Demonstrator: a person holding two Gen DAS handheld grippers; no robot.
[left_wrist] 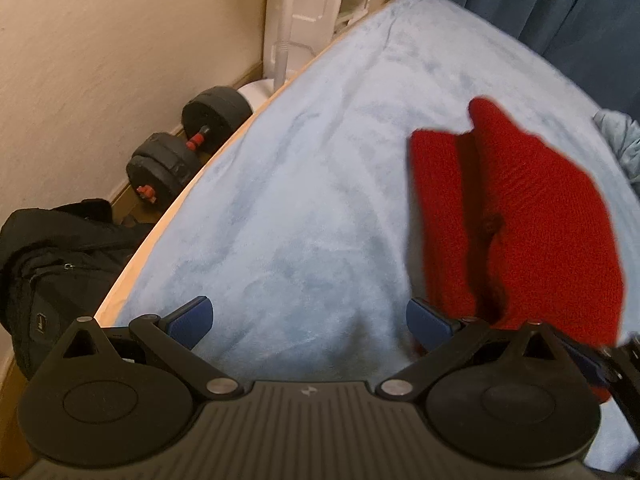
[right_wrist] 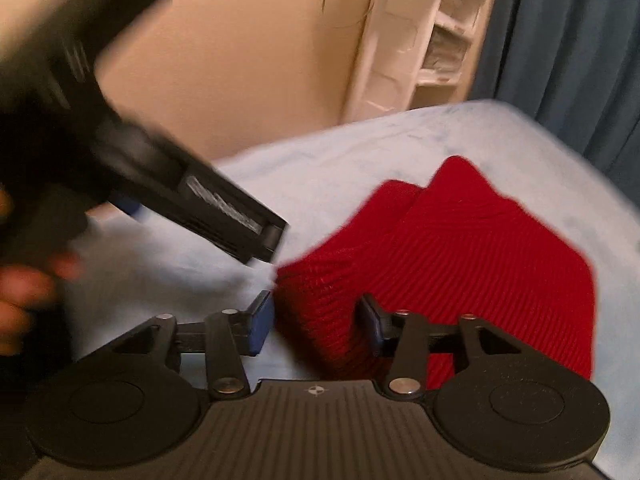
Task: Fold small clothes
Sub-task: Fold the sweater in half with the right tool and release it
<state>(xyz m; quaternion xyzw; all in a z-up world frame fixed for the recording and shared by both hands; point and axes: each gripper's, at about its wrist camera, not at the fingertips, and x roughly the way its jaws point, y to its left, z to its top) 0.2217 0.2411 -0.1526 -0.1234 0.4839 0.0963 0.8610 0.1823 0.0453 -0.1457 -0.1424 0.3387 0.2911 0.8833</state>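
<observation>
The red knitted garment point(right_wrist: 472, 256) lies on the light blue blanket point(left_wrist: 304, 184) of the bed, doubled over itself with one layer stacked on another, two pointed corners aimed toward 12 o'clock in the right wrist view. In the left wrist view it sits from about 1 to 4 o'clock, its near end running under the right-hand finger.

The right gripper point(right_wrist: 316, 322) has its jaws partly apart, straddling the near folded edge of the garment at 6 o'clock; the knit bulges up between the blue pads point(right_wrist: 262, 320), but they do not look to be pressing on it, so nothing is held. The left gripper point(left_wrist: 308, 320) has its jaws spread wide over bare blanket, empty, just beside the garment's left edge.

This looks like letting go after laying a fold. To do it well, open the right jaws fully before drawing back, and pull straight toward 6 o'clock and slightly up, so the pads do not snag the loose ribbing and drag the top layer askew. The thick, springy knit will want to lift; a light press with the left gripper on the doubled edge at 3 o'clock would settle it. Check that the two far corners line up before the next fold.
</observation>
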